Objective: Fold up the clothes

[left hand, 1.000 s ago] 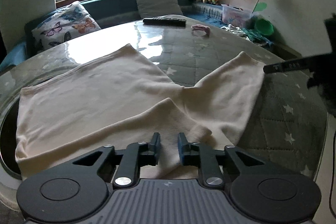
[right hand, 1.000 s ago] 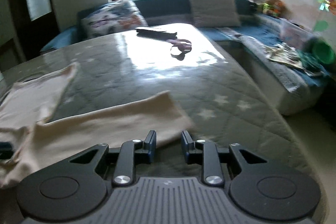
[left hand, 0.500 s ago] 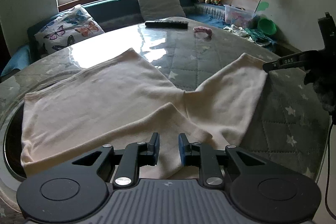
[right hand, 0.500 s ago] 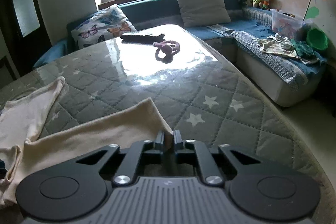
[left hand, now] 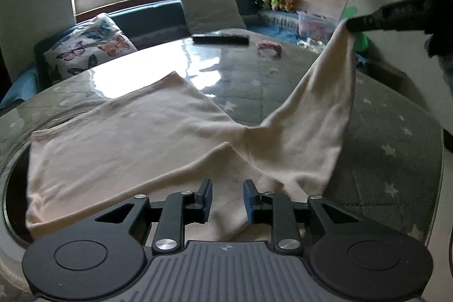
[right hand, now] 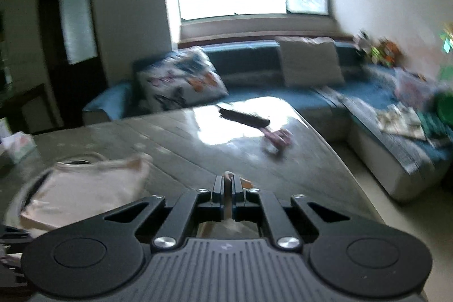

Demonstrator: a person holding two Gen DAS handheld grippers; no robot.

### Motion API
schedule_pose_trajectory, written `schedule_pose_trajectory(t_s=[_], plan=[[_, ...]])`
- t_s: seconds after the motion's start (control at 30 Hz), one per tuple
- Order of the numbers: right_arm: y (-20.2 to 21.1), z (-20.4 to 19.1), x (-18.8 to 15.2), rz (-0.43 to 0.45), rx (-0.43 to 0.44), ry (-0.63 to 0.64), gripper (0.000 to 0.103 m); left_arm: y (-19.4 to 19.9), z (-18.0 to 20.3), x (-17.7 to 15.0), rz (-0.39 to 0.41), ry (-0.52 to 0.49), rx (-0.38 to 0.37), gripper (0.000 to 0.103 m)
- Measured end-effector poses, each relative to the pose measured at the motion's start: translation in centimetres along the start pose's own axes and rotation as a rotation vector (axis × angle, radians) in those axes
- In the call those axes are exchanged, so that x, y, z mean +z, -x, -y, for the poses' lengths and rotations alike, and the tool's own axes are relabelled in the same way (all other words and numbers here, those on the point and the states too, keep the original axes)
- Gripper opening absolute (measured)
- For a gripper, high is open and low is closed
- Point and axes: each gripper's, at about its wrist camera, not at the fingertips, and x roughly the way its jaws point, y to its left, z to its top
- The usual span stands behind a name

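A cream garment (left hand: 147, 143) lies spread on the quilted table (left hand: 382, 137). My left gripper (left hand: 225, 190) is open and empty, just above the garment's near sleeve. My right gripper (right hand: 227, 182) is shut on the cuff of the other sleeve. In the left wrist view my right gripper (left hand: 351, 24) holds that sleeve (left hand: 325, 92) lifted high above the table at the upper right. In the blurred right wrist view the rest of the garment (right hand: 85, 186) lies at the lower left.
A black remote (left hand: 220, 39) and a pink object (left hand: 269, 46) lie at the far side of the table. A sofa with a butterfly cushion (left hand: 85, 50) and a grey cushion (left hand: 212, 9) runs behind. The table edge (left hand: 436, 188) drops off at right.
My right gripper closed on the sleeve cuff and lifted it up off the table. My left gripper stayed open over the near sleeve.
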Motion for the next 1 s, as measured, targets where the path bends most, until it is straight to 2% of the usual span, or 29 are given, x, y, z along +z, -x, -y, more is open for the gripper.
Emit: schedule_pose_trajectory(t_s=[0.1,0.37,0.53,0.7,0.83,1.0], plan=[[0.8,-3.4,1.5,0.028,0.068,0.073,0.004,1.4,-1.3,-0.3,0.027,0.029,0.021,0.03],[1.4,-14.2,3.2,0.058,0.274,0.267,0.004,6.3,-7.4,-3.3,0.084,0.146,0.155,0.03],[0.4,-20.8,2.3,0.025,0.396,0.361,0.004,8.3,-10.8,-5.7,0.092,0.23,0.221,0.031],[-1.2,-26.7,-0.3,-0.071,0.513,0.442,0.004,9.6,-13.0,-7.6,0.08,0.292,0.268,0.033],[-2.1,-28.8,-2.3,-0.149,0.568,0.495,0.007,10.4,-13.8,-8.1,0.086,0.315,0.288,0.034],[-1.6,-27.1,-2.2,-0.176,0.562,0.508,0.008,10.9,-13.2,-7.4,0.103,0.292,0.278,0.034]])
